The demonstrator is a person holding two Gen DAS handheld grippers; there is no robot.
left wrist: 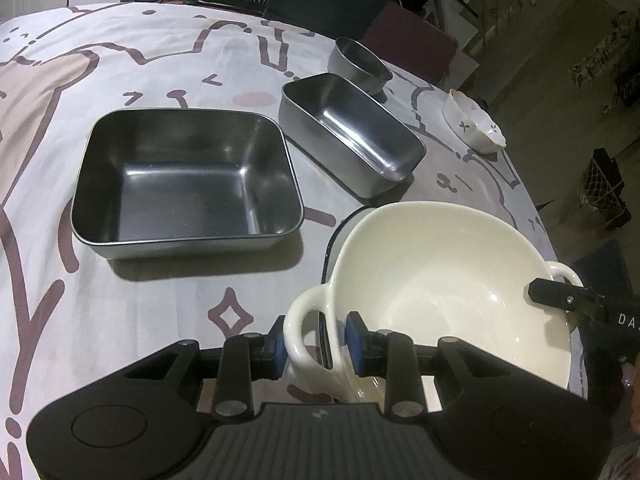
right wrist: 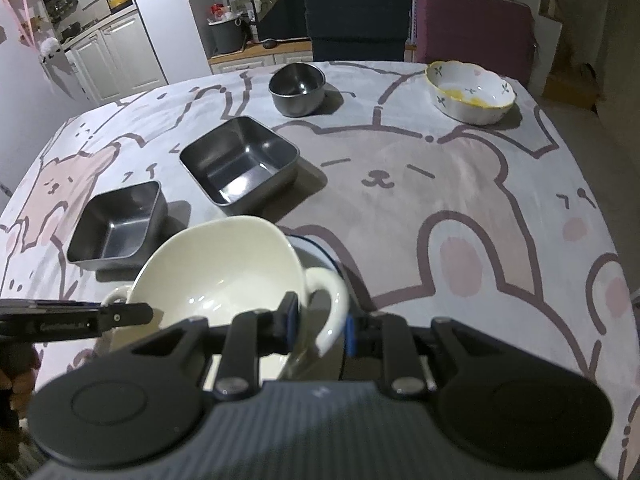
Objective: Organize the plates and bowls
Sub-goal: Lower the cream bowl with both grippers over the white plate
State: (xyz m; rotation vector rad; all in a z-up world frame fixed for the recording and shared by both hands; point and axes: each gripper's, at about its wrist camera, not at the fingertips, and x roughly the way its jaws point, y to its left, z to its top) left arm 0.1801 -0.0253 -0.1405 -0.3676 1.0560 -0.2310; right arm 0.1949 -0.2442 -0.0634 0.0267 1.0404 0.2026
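A cream two-handled bowl (left wrist: pixel 440 292) sits over a white dark-rimmed plate (left wrist: pixel 340 236) at the table's near edge. My left gripper (left wrist: pixel 316 344) is shut on the bowl's left handle (left wrist: pixel 298 320). My right gripper (right wrist: pixel 320 320) is shut on the bowl's other handle (right wrist: pixel 332 296); the bowl (right wrist: pixel 224 272) fills the near left of the right wrist view, the plate (right wrist: pixel 312 246) peeking out behind it. Each gripper's finger shows at the edge of the other view.
Two square steel trays (left wrist: pixel 186 184) (left wrist: pixel 352 136), a round steel bowl (left wrist: pixel 360 62) and a flowered white bowl (left wrist: pixel 474 122) with yellow residue (right wrist: pixel 470 92) stand on the bear-print tablecloth (right wrist: pixel 440 184). Chairs (right wrist: pixel 476 28) line the far edge.
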